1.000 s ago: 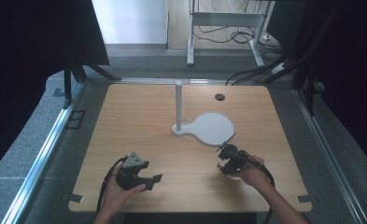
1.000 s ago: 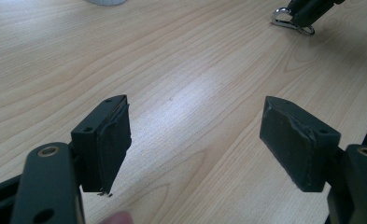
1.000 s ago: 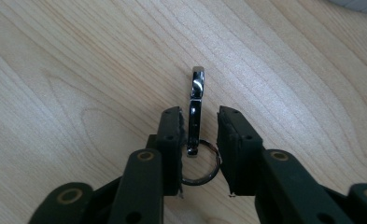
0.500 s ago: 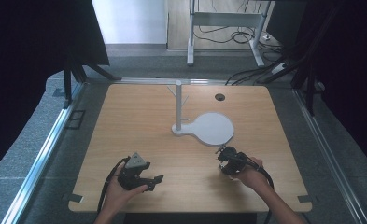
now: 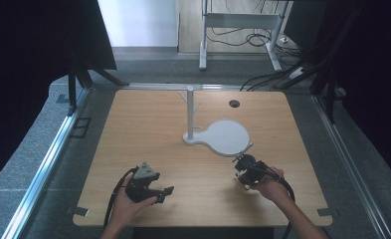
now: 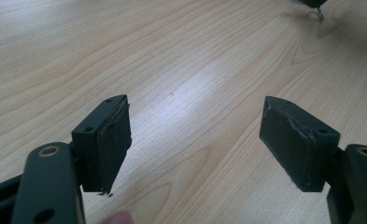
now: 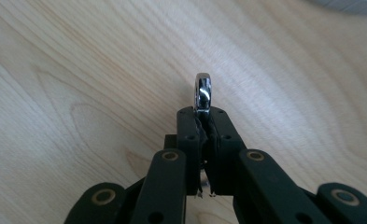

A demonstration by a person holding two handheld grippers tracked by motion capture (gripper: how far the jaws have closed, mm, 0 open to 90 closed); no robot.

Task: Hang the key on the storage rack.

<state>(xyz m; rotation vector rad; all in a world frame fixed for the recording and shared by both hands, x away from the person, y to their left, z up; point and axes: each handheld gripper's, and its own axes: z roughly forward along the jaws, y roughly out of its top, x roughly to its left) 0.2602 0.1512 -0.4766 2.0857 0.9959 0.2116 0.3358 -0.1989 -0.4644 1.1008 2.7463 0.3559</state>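
Since the earlier frame the right gripper [image 5: 243,167] has drawn back a little from the white stand [image 5: 218,134] toward the table's near edge, and its jaws have just been closing; they now pinch a shiny metal ring [image 7: 202,93], which sticks up past their tips just in front of the stand's round base. Nothing lies between ring and base. The left gripper [image 5: 160,191], near-left of the stand, gapes wide over bare wooden table [image 5: 133,124], holding nothing.
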